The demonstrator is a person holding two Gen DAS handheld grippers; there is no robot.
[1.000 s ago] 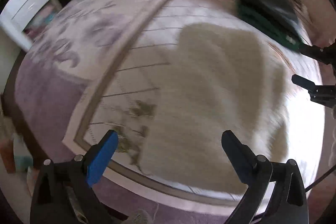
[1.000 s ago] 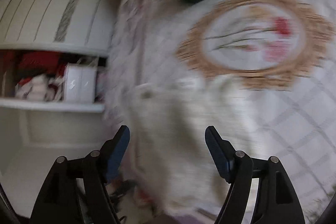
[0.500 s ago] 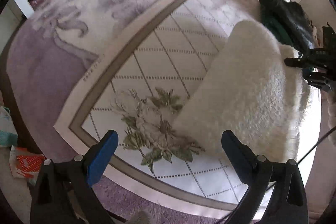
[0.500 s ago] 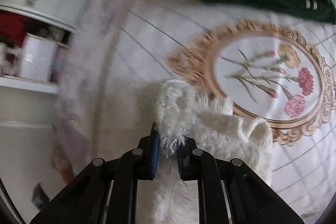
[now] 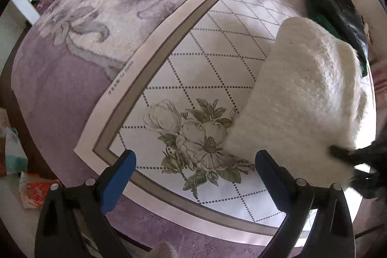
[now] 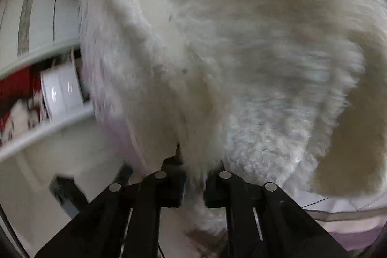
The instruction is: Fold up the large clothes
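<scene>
White fluffy garment (image 6: 241,52) is clamped by the right hand-held gripper (image 6: 193,185), angled downward.

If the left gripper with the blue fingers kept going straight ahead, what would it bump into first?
Probably the flower print on the white sheet, between the open left gripper fingers. The fluffy white garment lies just right; depth is unclear.

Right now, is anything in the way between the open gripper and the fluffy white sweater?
Nothing visible. The left gripper hangs open over a bare patch of flowered cloth, and the fluffy white sweater lies just to its right. The right gripper is already shut on it.
</scene>
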